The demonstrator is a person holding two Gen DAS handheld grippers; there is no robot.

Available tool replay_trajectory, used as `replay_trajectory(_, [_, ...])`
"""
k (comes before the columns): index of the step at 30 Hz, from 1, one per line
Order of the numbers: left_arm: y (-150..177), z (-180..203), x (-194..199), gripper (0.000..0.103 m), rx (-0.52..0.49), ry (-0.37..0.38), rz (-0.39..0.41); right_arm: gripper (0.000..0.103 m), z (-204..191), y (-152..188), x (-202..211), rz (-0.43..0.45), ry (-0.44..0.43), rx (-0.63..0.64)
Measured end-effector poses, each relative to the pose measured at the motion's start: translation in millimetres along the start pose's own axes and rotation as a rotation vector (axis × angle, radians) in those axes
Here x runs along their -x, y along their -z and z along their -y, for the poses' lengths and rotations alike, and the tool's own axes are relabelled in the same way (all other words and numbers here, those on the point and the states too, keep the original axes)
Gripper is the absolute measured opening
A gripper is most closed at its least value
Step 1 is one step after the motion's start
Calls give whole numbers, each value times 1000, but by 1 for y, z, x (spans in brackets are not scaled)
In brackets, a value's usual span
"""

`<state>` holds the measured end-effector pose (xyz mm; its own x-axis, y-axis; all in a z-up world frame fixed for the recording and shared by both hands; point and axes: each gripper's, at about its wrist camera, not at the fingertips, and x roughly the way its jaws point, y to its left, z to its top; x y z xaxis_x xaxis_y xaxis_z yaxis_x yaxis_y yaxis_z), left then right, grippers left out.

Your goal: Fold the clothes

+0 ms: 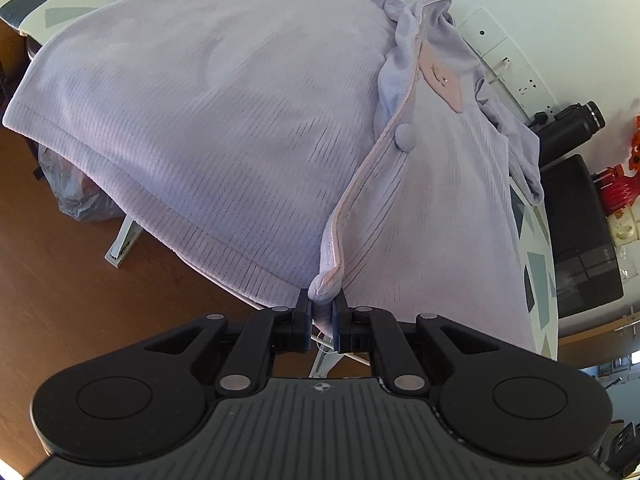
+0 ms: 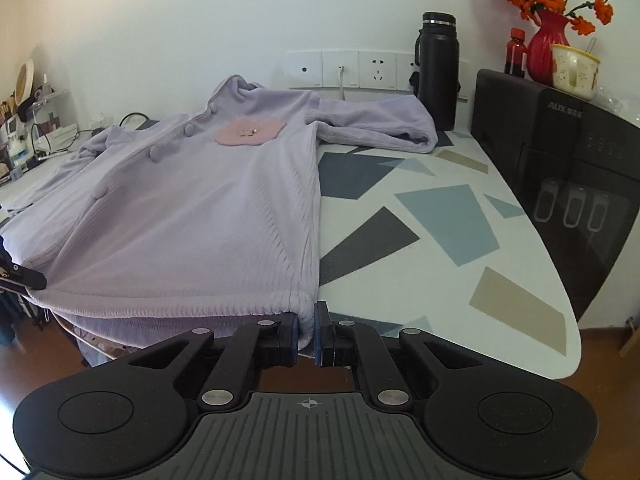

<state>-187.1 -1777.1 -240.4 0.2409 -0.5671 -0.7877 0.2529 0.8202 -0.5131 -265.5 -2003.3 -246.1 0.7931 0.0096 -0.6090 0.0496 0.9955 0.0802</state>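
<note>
Both tongs, left (image 1: 323, 317) and right (image 2: 306, 330), pinch the lilac cardigan's (image 2: 192, 216) hem.

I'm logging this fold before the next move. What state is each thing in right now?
Lilac top: spread flat on the patterned table, hem at the near edge, unfolded.
Left gripper: shut on the top's front edge at the hem.
Right gripper: shut on the hem corner.
Sleeve: stretched out sideways.
Black bottle: upright, capped.
Red vase: upright, holding orange flowers.
</note>
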Motion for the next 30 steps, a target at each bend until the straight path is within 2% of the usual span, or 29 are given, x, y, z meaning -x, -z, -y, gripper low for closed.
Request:
replay_trajectory(2, [-2, 3, -5, 24, -8, -41, -18, 7, 2, 1, -3, -21, -7, -12])
replay_trajectory(3, [-3, 5, -4, 33, -22, -63, -21, 8, 2, 1, -4, -32, -9, -16])
replay_trajectory(4, [-3, 7, 0, 36, -42, -69, -13, 11, 3, -2, -4, -46, -6, -15])
replay_trajectory(6, [-8, 11, 10, 37, -76, -75, 3, 40, 5, -11, -3, -88, -17, -24])
replay_trajectory(8, [-14, 16, 21, 39, -108, -89, 17, 55, 8, -23, 4, -132, -44, -36])
replay_trajectory(9, [-17, 18, 28, 42, -117, -90, 32, 59, 8, -31, 11, -136, -38, -27])
replay_trajectory(11, [-23, 22, 43, 52, -125, -79, 65, 62, 9, -47, 25, -142, -28, -9])
replay_trajectory(12, [-27, 26, 52, 56, -134, -67, 86, 67, 9, -57, 34, -133, -34, -5])
replay_trajectory(16, [-48, 51, 78, 56, -189, -5, 158, 68, 14, -120, 54, -77, -99, -45])
replay_trajectory(20, [-79, 81, 100, 55, -230, 87, 229, 68, 19, -188, 71, -13, -176, -101])
replay_trajectory(23, [-103, 107, 105, 55, -267, 92, 278, 70, 20, -246, 67, 64, -252, -180])
replay_trajectory(25, [-117, 127, 98, 59, -322, 60, 301, 81, 19, -283, 59, 102, -283, -233])
replay_trajectory(27, [-127, 145, 87, 89, -378, -13, 323, 103, 14, -308, 45, 133, -263, -239])
replay_trajectory(28, [-129, 152, 80, 99, -403, -52, 343, 102, 10, -318, 37, 149, -243, -228])
replay_trajectory(30, [-134, 155, 56, 102, -427, -114, 324, 102, 3, -326, 15, 165, -188, -184])
